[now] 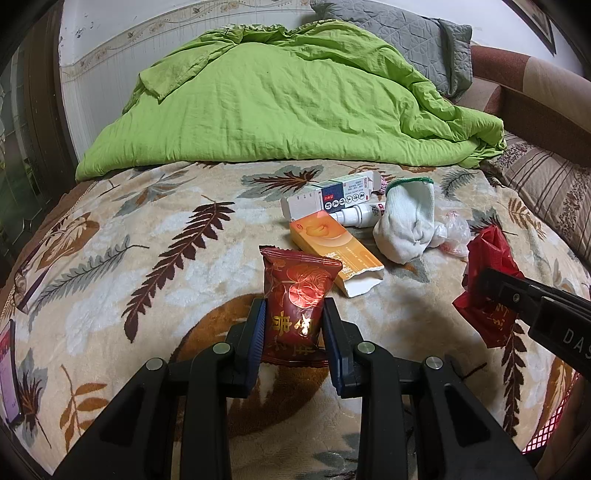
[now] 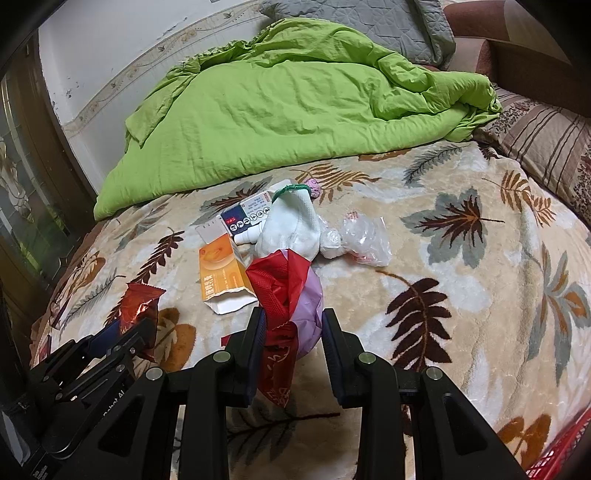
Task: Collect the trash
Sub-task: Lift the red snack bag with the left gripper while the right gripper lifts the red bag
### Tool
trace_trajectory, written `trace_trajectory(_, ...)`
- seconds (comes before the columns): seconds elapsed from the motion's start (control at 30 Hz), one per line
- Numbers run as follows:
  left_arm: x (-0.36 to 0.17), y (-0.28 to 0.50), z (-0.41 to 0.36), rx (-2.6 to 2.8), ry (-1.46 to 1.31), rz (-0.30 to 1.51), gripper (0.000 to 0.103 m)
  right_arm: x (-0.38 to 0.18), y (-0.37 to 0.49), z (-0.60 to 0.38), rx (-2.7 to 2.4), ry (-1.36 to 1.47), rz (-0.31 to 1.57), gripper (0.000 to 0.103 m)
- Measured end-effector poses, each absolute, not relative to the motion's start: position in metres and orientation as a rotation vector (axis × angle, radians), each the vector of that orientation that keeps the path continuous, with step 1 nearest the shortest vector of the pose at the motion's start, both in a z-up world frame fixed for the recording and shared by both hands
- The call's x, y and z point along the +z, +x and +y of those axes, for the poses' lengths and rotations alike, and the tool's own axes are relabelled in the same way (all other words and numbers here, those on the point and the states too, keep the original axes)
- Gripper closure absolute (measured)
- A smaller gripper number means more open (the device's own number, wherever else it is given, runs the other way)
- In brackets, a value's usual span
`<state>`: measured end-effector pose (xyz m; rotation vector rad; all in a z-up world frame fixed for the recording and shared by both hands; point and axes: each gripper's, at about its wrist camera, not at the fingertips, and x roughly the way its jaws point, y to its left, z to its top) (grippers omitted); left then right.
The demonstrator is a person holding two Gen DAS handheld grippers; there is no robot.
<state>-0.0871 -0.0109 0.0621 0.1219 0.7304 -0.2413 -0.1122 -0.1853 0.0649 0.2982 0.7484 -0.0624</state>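
My left gripper (image 1: pixel 294 314) is shut on a dark red snack wrapper (image 1: pixel 295 288), held upright just above the leaf-patterned blanket (image 1: pixel 147 295). To its right, my right gripper (image 2: pixel 293 325) is shut on a crumpled red plastic bag (image 2: pixel 275 288) with a pale purple bag (image 2: pixel 308 317) bunched against it. Ahead on the blanket lie an orange carton (image 1: pixel 332 247) with a torn end, a white and blue medicine box (image 1: pixel 332 195), a white spray bottle (image 1: pixel 358 214), a white sock (image 1: pixel 406 225) with a green hem, and crumpled clear plastic (image 1: pixel 456 232).
A green quilt (image 1: pixel 277 99) is heaped across the far half of the bed, with a grey pillow (image 1: pixel 406 33) behind it and a striped pillow (image 1: pixel 546 192) at the right. A phone (image 1: pixel 9 369) lies at the left edge. A red basket (image 2: pixel 565 454) shows at the lower right.
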Motion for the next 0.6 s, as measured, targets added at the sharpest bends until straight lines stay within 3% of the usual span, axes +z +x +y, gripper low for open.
trace_trajectory(0.6,0.0619,-0.0887,-0.0134,-0.249,0.118,0.731,0.074,0.0690,-0.1134,-0.1845,-0.050,0.310,0.727,0.070)
